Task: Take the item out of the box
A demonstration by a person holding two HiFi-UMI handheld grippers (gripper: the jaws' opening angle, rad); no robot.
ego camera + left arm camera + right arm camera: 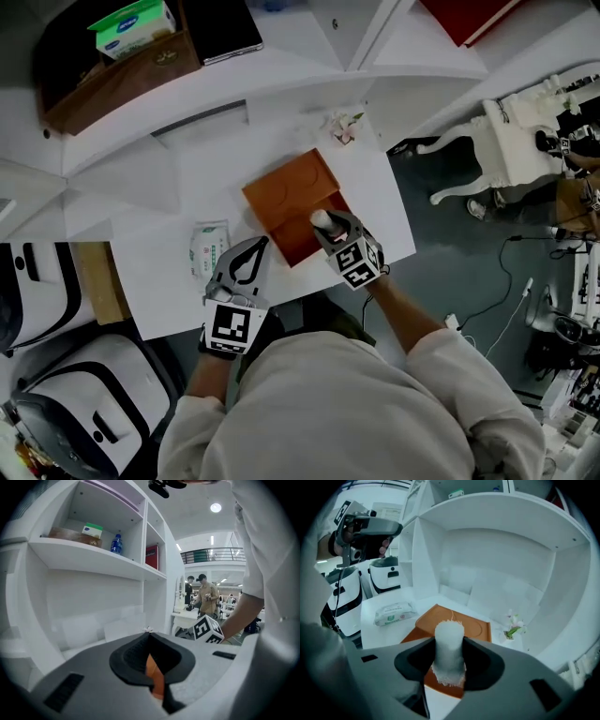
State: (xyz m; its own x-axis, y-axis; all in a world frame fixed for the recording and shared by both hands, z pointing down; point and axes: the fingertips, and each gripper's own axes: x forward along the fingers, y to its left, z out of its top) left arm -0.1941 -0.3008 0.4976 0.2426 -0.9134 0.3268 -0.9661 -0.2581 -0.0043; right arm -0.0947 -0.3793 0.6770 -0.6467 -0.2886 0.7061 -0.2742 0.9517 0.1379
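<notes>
An orange box (pixel 292 248) lies open on the white desk (pixel 187 169), its lid (pixel 295 186) folded back. My right gripper (pixel 325 225) hovers over the box, shut on a white fuzzy roll (pixel 321 219). In the right gripper view the roll (pixel 449 634) stands upright between the jaws of that gripper (pixel 449 657), with the orange lid (pixel 464 626) behind it. My left gripper (pixel 262 246) sits at the box's left edge with its tips together. In the left gripper view that gripper (pixel 149 637) shows a sliver of orange through the gap behind its shut tips.
A pack of wipes (pixel 208 249) lies on the desk left of the box. A small flower sprig (pixel 343 127) sits at the desk's back. Shelves above hold a wooden tray (pixel 122 80) with a green-and-white box. A white chair (pixel 497 141) stands to the right, white cases (pixel 56 375) to the left.
</notes>
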